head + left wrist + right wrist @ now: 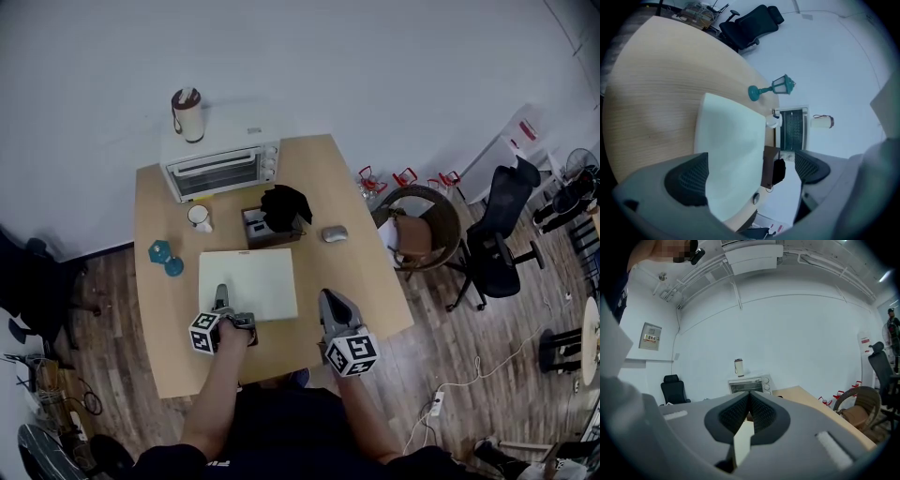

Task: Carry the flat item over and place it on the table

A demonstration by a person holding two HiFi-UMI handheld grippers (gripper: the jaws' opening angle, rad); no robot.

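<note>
**Left gripper** (749, 173): we record its jaws spread wide, the pads clear on either side and clasping nothing. The flat item, a white board (248, 281), runs out from between them, ahead and below.

**Right gripper** (750, 411): jaws clenched, pad against pad. A pale sliver shows under the point where they meet, and we cannot tell what it is. No object shows in this gripper in the head view.

**Key relation:** the board lies flat on the table (164, 319), with its long axis running across us from side to side and its near long edge toward us. The left gripper hangs over the left part of that edge and is the nearer of the two. The right gripper sits just beside the near right corner, apart from the board. We judge the placing as good as done. A retreat by the left gripper would only need to clear the near edge without nudging the board.

**Surface:** pale wood top, rounded at the corners. Beyond the board we list:
- a teal lantern ornament (166, 256)
- a white mug (199, 217)
- a brown box (258, 228) with black cloth (286, 206) on it
- a grey mouse (335, 233)
- a white toaster oven (220, 169) at the far edge, with a flask (187, 114) standing on it

**Room:**
- white wall behind the table
- wood-plank floor
- a wicker chair (422, 225) at the table's right
- a black office chair (502, 211) further out
</note>
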